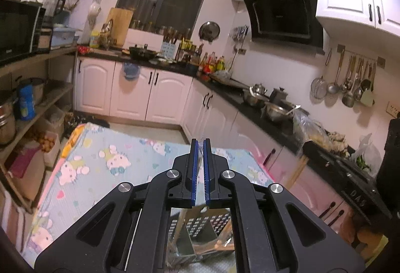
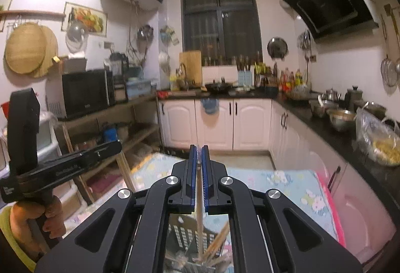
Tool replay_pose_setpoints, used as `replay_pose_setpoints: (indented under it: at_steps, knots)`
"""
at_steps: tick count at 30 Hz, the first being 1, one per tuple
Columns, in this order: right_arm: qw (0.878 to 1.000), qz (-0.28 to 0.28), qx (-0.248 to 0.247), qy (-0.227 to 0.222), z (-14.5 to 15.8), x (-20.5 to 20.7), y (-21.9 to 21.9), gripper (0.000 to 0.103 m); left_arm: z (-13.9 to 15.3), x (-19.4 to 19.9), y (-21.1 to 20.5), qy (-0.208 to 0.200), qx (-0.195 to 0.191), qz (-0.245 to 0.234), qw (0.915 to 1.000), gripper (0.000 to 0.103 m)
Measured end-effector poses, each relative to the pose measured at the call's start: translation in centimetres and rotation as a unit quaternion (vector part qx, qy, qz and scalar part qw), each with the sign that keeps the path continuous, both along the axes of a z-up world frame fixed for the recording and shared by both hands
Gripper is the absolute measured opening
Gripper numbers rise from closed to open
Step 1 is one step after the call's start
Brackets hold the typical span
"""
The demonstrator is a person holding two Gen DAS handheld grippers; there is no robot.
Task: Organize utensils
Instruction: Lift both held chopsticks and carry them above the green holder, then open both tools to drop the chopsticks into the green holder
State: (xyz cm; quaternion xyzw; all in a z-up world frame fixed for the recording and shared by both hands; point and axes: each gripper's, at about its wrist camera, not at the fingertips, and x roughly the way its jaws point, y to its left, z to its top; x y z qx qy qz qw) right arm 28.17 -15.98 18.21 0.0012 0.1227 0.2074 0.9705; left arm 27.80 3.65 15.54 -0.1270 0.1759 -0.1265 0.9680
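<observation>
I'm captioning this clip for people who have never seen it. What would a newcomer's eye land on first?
First the black right tongs with blue pads, filling the lower frame and shut on a wooden chopstick that runs down into a perforated utensil holder. Next the cartoon-print tablecloth below the left tongs. Then the cluttered black countertop along the right wall, with steel pots and bowls.

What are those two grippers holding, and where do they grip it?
The right gripper pinches a wooden chopstick near its upper end. The left gripper is closed on a thin clear plastic edge; what it belongs to cannot be told.
</observation>
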Motion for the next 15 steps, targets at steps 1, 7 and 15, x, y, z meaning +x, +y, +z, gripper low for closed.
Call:
replay_pose_setpoints:
  at_steps: [1, 7, 15]
  knots:
    - [1.000, 0.000, -0.003, 0.008, -0.6, 0.2, 0.2, 0.005, -0.5, 0.0, -0.1, 0.006, 0.001, -0.001, 1.0000, 0.000]
    - [0.998, -0.002, -0.014, 0.056, -4.1, 0.8, 0.4, 0.005, -2.8, -0.1, -0.1, 0.033, 0.003, -0.005, 0.9994, 0.000]
    - [0.995, -0.002, -0.010, 0.095, -6.3, 0.0, -0.2, 0.007, -3.9, -1.5, 0.5, 0.054, 0.001, -0.001, 0.9985, 0.007]
